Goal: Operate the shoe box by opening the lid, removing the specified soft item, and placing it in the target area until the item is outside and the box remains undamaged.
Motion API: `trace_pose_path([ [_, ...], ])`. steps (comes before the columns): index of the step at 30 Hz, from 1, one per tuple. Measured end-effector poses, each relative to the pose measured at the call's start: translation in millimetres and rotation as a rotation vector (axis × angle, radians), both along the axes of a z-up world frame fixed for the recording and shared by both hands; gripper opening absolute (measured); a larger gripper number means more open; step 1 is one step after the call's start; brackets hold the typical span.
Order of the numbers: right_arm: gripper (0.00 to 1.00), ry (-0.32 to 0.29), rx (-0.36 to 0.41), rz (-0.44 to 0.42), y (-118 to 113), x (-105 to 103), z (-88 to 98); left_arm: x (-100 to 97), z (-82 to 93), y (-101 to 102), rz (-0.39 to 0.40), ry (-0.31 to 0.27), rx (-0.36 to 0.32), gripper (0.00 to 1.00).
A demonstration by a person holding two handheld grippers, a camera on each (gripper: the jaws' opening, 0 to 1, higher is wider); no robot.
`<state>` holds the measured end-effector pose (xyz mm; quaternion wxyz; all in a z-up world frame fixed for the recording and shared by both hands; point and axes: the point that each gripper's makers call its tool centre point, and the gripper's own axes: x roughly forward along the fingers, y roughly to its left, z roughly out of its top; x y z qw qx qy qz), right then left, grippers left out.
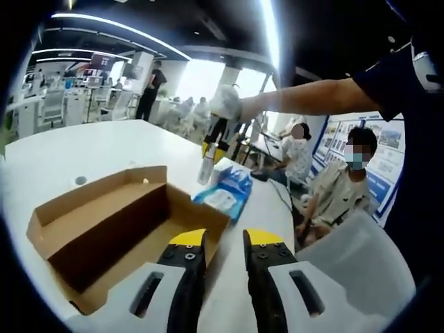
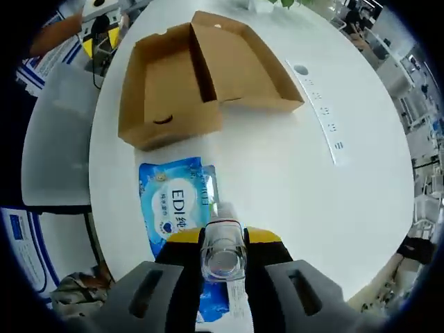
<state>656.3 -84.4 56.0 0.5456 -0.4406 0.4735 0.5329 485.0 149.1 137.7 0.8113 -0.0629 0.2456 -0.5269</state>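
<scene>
Clamped between the right gripper's (image 2: 223,239) yellow-tipped jaws is a small clear bottle (image 2: 223,257), its round end facing the camera and its long axis running forward along the jaws, held above the table (image 2: 291,159). In the left gripper view that same gripper (image 1: 214,154) hangs over the far side of the table with the bottle (image 1: 206,168) upright below it, a person's arm (image 1: 305,99) reaching in from the right.

Largest is the white table. On it lies the cardboard box (image 2: 201,76), open, lid folded flat beside the tray; both halves look empty. Its long side runs roughly across the right gripper view.

Just beside the box, almost touching its near wall, lies a blue soft pack (image 2: 177,208), flat, its long axis pointing from the box toward the right gripper. In the left gripper view the pack (image 1: 223,198) sits past the box's (image 1: 104,229) far corner.

Left gripper (image 1: 224,239): jaws apart, holding nothing, hovering by the box's near edge.
</scene>
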Motion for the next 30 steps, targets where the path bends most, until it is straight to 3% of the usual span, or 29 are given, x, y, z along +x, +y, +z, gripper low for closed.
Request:
trace_pose_path([
  [6, 0.18, -0.018, -0.044, 0.041, -3.5, 3.5, -20.8, -3.4, -3.0, 0.7, -0.003, 0.000, 0.003, 0.19],
  [12, 0.18, -0.035, -0.075, 0.090, -5.7, 1.1, -28.7, -0.2, -4.0, 6.1, 0.007, 0.001, 0.001, 0.19],
  [30, 0.19, -0.054, -0.053, 0.083, -2.7, -0.3, -34.7, 1.1, -5.3, 3.8, 0.006, 0.007, -0.006, 0.19],
])
